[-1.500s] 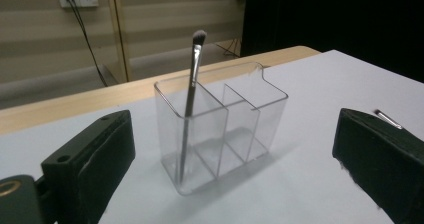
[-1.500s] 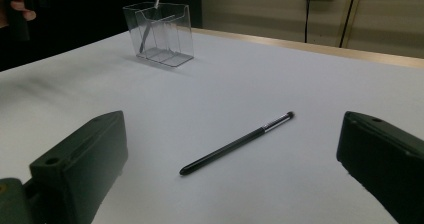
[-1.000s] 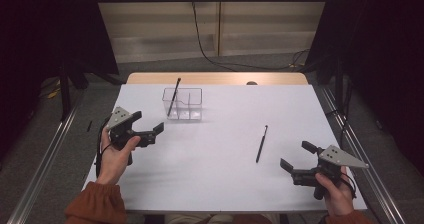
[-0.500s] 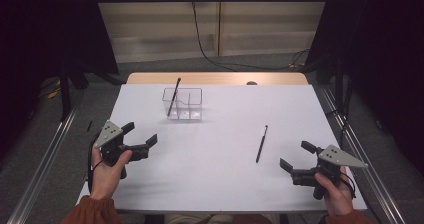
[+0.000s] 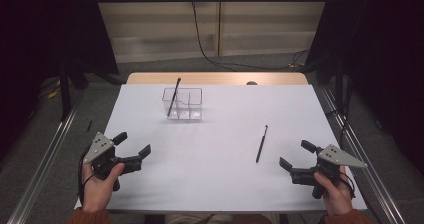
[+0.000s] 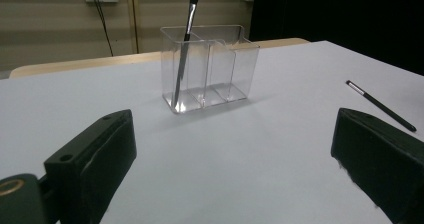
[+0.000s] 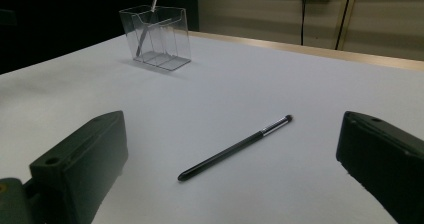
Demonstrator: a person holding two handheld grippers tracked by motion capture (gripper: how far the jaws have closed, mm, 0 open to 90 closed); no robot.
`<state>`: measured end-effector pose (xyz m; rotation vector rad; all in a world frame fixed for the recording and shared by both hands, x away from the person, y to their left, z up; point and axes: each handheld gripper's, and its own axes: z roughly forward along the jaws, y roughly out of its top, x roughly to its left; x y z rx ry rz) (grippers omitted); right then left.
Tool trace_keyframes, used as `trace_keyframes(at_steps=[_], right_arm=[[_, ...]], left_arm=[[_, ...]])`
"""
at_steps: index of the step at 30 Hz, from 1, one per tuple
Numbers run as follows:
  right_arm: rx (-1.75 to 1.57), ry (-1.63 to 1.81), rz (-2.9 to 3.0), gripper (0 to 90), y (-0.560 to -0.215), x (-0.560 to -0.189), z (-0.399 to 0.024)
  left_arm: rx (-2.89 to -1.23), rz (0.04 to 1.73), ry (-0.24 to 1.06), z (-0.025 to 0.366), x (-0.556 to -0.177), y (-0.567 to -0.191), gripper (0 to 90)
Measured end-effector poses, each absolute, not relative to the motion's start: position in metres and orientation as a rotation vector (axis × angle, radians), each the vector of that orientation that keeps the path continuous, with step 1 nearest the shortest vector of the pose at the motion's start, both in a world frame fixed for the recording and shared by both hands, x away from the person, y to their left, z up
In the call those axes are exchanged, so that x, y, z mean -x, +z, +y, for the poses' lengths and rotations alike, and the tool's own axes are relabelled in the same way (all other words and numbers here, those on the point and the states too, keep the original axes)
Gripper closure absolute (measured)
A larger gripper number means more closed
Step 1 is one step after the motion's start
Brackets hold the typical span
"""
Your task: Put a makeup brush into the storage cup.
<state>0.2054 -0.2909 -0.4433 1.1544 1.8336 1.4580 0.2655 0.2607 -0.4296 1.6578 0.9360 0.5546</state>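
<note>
A clear plastic organizer (image 5: 183,104) (image 6: 210,66) (image 7: 156,37) with several compartments stands at the back centre of the white table (image 5: 220,174). A thin makeup brush (image 5: 174,97) (image 6: 184,49) leans upright in its leftmost compartment. A second black brush (image 5: 261,143) (image 7: 235,147) (image 6: 380,105) lies flat right of centre. My left gripper (image 5: 132,145) (image 6: 235,179) rests open near the front left corner, facing the organizer. My right gripper (image 5: 296,155) (image 7: 232,179) is open near the front right, with the lying brush just ahead of its jaws. Neither holds anything.
A wooden strip (image 5: 215,78) runs along the table's far edge. Metal rails (image 5: 42,159) flank both sides on the floor. A cable (image 5: 205,39) hangs from a wall socket behind.
The left hand has drawn its gripper back toward the front left corner, away from the organizer. The right gripper has stayed put.
</note>
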Motion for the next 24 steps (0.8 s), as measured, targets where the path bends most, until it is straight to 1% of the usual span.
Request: trace_keyframes(at_steps=[6, 8, 11, 19, 21, 24], right_arm=[[-1.162, 1.456, 1.83, 0.0, -0.444, -0.206, -0.292], [-1.163, 1.457, 1.828, 0.0, -0.443, -0.206, -0.292], [-1.154, 1.455, 1.83, 0.0, -0.443, -0.205, -0.292], [-1.148, 1.461, 1.833, 0.0, -0.443, -0.204, -0.293], [-1.159, 1.464, 1.826, 0.0, -0.443, -0.205, -0.293], [-1.154, 1.468, 1.83, 0.0, -0.443, -0.206, -0.292]], left_arm=[[-1.651, 0.943, 0.571, 0.266, -0.257, -0.432, 4.3], [-1.64, 0.916, 0.557, 0.267, -0.256, -0.434, 4.2], [-1.618, 0.944, 0.558, 0.271, -0.251, -0.436, 4.2], [-1.643, 0.922, 0.577, 0.264, -0.247, -0.437, 4.2], [-1.679, 0.907, 0.587, 0.264, -0.247, -0.437, 4.2], [-1.663, 0.915, 0.581, 0.265, -0.247, -0.437, 4.2]])
